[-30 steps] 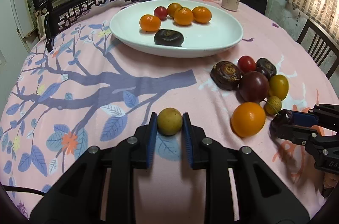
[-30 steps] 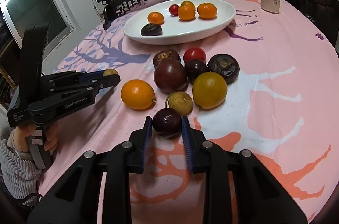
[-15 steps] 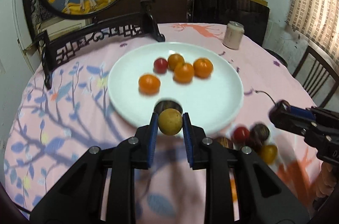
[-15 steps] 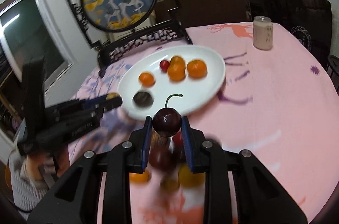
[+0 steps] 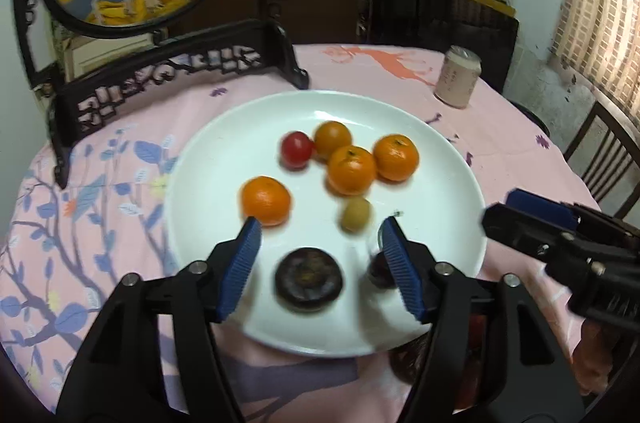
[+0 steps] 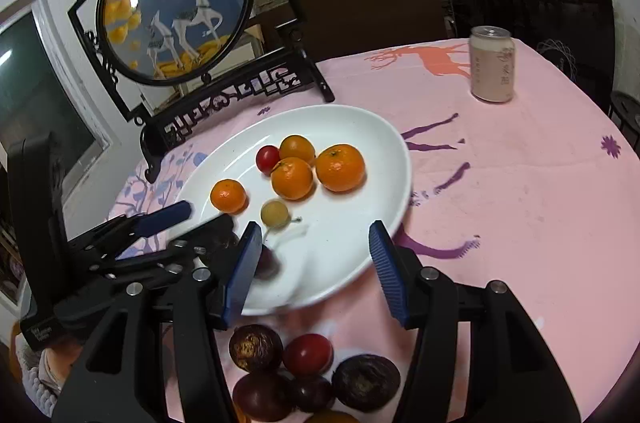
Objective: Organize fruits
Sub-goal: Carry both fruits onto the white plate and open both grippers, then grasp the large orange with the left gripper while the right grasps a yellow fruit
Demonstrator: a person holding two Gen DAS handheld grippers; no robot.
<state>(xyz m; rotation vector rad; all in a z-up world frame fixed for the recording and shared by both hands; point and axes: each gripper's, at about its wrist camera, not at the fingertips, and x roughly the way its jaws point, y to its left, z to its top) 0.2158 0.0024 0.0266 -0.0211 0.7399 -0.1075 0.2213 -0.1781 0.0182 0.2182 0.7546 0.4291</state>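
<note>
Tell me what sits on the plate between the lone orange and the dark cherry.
In the right wrist view, a small yellow-green fruit sits between the lone orange and the dark cherry.

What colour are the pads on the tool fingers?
Blue, ribbed pads on black fingers. They show best in the left wrist view.

Both wrist fisheyes look steeply down, close over the white plate (image 5: 192, 159). The left view faces it head-on from the near rim. The right view sits further right, looking across it leftward. Shared: plate, tangerines (image 6: 340, 167), can (image 5: 458, 83), round screen (image 6: 172, 3).
</note>
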